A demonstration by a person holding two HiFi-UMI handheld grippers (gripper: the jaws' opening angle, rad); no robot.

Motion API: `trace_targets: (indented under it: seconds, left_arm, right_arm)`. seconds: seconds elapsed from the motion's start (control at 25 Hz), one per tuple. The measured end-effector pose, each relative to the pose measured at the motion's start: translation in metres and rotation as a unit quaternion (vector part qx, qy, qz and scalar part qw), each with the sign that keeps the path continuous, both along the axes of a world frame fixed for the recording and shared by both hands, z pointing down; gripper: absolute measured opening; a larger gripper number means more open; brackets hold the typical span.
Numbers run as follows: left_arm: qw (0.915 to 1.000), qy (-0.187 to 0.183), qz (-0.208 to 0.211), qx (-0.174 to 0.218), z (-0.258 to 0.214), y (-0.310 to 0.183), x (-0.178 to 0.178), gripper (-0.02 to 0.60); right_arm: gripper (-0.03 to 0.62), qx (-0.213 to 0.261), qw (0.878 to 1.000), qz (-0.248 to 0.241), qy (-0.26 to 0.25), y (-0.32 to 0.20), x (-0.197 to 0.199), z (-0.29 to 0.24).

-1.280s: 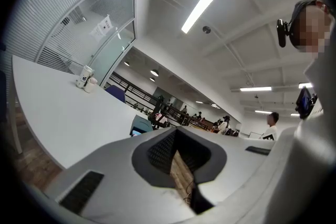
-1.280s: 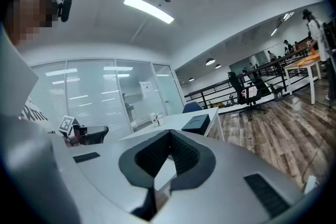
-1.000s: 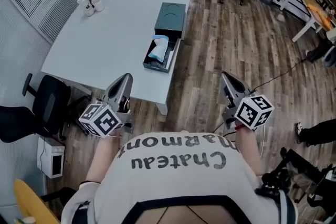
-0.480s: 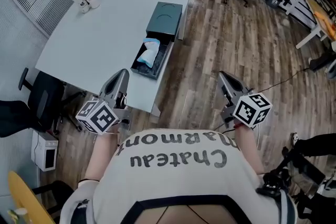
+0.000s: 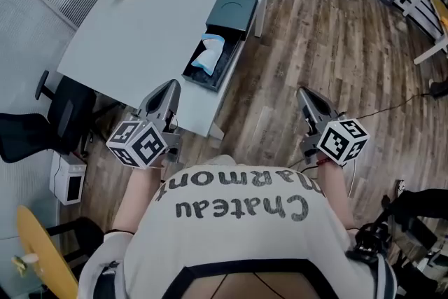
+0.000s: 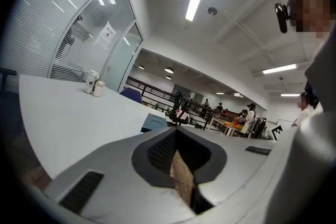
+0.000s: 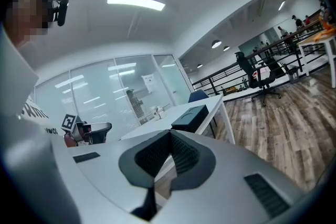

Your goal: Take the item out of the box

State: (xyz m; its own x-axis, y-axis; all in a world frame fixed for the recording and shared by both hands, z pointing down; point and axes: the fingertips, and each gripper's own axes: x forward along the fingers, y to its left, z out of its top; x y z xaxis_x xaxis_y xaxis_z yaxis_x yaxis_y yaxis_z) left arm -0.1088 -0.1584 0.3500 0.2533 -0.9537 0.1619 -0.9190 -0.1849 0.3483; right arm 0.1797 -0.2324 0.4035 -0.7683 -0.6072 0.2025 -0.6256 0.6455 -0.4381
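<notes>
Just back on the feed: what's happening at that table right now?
A person stands at the near edge of the table with a gripper in each hand. The left gripper and right gripper are both shut and empty, short of the box. The box sits on the table with its drawer pulled out, and the item lies in it, untouched.

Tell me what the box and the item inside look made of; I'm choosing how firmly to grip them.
Box: likely rigid cardboard, matte dark grey-green, going by its crisp edges and lack of glare. Item: seems to be a soft plastic or foil pouch, white and blue, crumpled and faintly shiny; too small to be sure.
</notes>
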Motion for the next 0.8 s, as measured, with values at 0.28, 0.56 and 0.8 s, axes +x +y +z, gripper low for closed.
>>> trace_targets:
  seconds: [0.28,0.56,0.8]
  left_arm:
    - [0.9992,-0.024,-0.011,-0.03,0.011,-0.001,-0.009,0.017]
    - [0.9995,-0.019,0.013,-0.023,0.006,-0.023,-0.014,0.017]
    - [0.9983,-0.016,0.05,-0.027,0.004,-0.058,-0.032,0.018]
  right_arm:
    - [-0.002,-0.025,1.0,0.005,-0.014,0.005,-0.002,0.017]
    - [-0.002,-0.042,0.998,0.035,-0.021,-0.002,0.0,0.019]
    - [-0.002,-0.04,0.997,0.056,-0.028,-0.021,-0.02,0.012]
